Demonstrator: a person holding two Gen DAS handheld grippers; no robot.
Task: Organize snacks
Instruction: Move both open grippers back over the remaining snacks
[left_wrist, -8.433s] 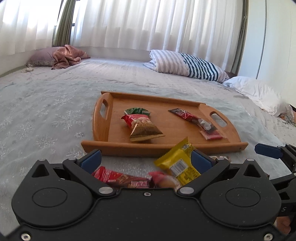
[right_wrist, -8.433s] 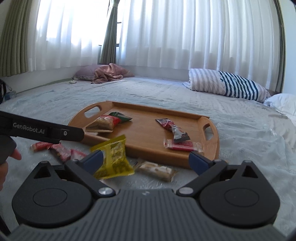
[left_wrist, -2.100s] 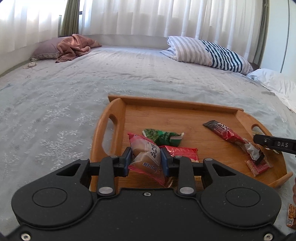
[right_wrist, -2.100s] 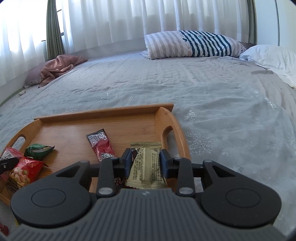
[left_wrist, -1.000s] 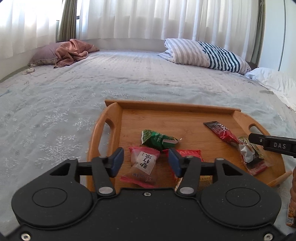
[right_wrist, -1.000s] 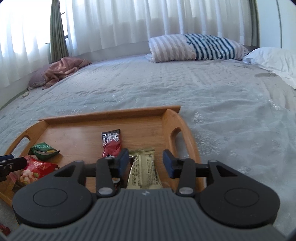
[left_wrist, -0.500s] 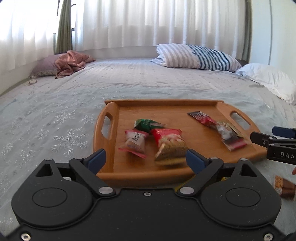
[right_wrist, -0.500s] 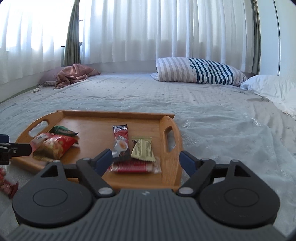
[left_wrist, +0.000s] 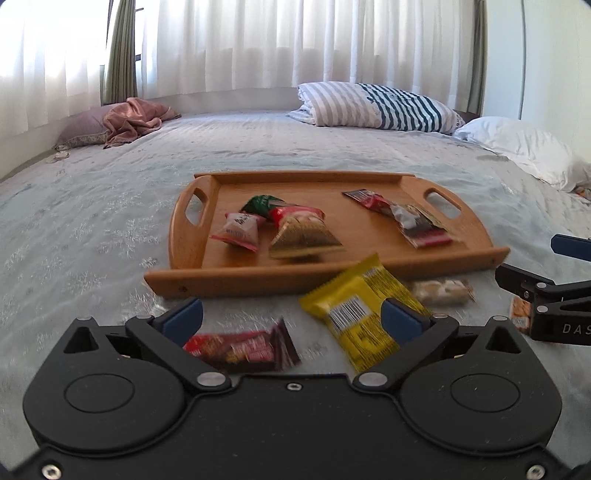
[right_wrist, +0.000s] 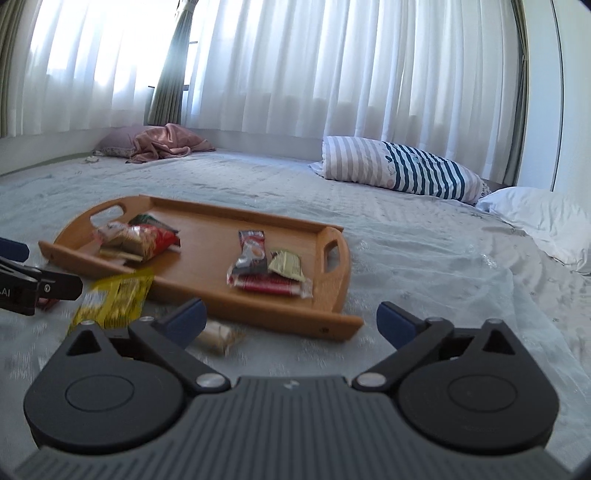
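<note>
Left gripper (left_wrist: 291, 317): jaws have just been opening and stand spread wide, pads pressing on nothing. It hangs over the grey bedspread (left_wrist: 92, 229), short of the near rim of the wooden tray (left_wrist: 207, 284). Seen between its fingers on the bedspread: a dark red snack bar (left_wrist: 240, 349) and a yellow packet (left_wrist: 364, 321), its far corner reaching the tray's near rim; whether it touches, cannot tell.

Right gripper (right_wrist: 290, 319): jaws likewise have just been opening, now wide apart and empty. Its tips hang over the bedspread at the tray's near right corner. A pale wrapped snack (right_wrist: 219, 336) lies on the bedspread just past its left finger, outside the tray.

On the tray, left group: white-and-pink packet (left_wrist: 240, 230), green packet (left_wrist: 264, 203), red-and-gold bag (left_wrist: 301, 230), bunched together. Right group: long red-and-black bar (left_wrist: 369, 201), olive-gold packet (right_wrist: 286, 266) beside it, a red bar (right_wrist: 269, 284) nearest the rim.

Further back on the bed: striped pillow (left_wrist: 376, 107), white pillow (left_wrist: 524, 147), pink blanket (left_wrist: 129, 120).
</note>
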